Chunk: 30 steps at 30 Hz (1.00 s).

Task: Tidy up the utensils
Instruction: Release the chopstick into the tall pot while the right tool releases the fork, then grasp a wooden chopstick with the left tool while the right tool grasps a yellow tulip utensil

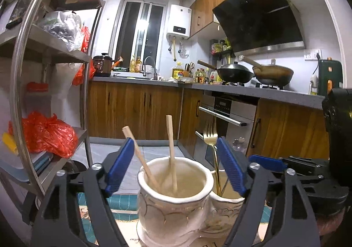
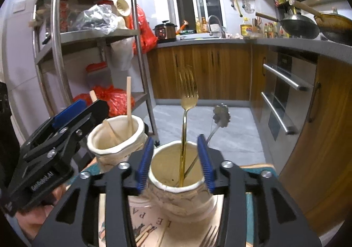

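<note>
Two cream ceramic holders stand side by side on a printed mat. The left holder point(image 1: 173, 200) point(image 2: 116, 137) has two wooden chopsticks point(image 1: 172, 154) point(image 2: 129, 104) in it. The right holder point(image 2: 178, 187) point(image 1: 226, 207) has a gold fork point(image 2: 187, 119) point(image 1: 212, 143) and a flower-headed silver spoon point(image 2: 221, 116). My left gripper point(image 1: 176, 165) is open, with its blue pads either side of the left holder. My right gripper point(image 2: 176, 159) is open around the right holder's rim. Another fork point(image 2: 209, 236) lies on the mat.
A steel shelf rack point(image 2: 96, 35) with red bags stands left. Wooden cabinets, an oven point(image 2: 283, 101) and a counter with woks point(image 1: 235, 73) run behind and to the right. The printed mat point(image 2: 154, 225) covers the table below.
</note>
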### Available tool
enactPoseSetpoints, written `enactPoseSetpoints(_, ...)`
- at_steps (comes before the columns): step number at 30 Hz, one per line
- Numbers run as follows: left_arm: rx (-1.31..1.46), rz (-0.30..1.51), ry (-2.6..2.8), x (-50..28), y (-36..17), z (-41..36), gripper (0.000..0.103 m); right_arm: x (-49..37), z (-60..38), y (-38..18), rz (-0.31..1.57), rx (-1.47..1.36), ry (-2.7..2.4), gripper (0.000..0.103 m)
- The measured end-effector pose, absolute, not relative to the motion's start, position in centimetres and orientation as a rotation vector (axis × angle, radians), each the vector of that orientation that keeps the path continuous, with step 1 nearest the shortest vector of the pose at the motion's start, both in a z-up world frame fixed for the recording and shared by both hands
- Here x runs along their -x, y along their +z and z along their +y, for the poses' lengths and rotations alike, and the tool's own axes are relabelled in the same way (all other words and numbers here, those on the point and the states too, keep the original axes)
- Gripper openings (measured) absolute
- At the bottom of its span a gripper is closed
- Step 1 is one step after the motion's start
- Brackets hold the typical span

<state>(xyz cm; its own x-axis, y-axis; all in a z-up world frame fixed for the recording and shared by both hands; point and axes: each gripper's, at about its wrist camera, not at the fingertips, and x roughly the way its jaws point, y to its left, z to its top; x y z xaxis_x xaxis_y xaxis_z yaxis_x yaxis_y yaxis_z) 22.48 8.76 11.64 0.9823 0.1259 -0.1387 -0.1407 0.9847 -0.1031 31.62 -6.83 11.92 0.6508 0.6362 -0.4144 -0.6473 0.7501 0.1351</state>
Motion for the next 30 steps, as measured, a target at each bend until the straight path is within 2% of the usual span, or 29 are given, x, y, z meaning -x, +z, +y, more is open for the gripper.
enactPoseSetpoints(9,0.201,0.148,0.129,-19.7,11.7,10.1,0.089,-30.5,-9.3,12.2,0.464,0.006,0.731,0.08)
enactPoseSetpoints(11,0.192,0.153,0.127,-18.9,11.5,10.0,0.095,-30.1,-9.7,12.1,0.461,0.006,0.727,0.083)
enactPoseSetpoints(15,0.179,0.161,0.123,-17.4,11.3,9.8,0.097,-29.2,-10.8,11.7,0.459,-0.009,0.723,0.094)
enactPoseSetpoints(23,0.178,0.235,0.121,-15.7,10.1,10.1,0.097,-27.5,-12.3,11.0,0.487,-0.015,0.741,0.097)
enactPoseSetpoints(30,0.167,0.31,0.081,-14.8,8.4,9.5,0.097,-26.7,-13.9,9.5,0.589,-0.048,0.816,0.097)
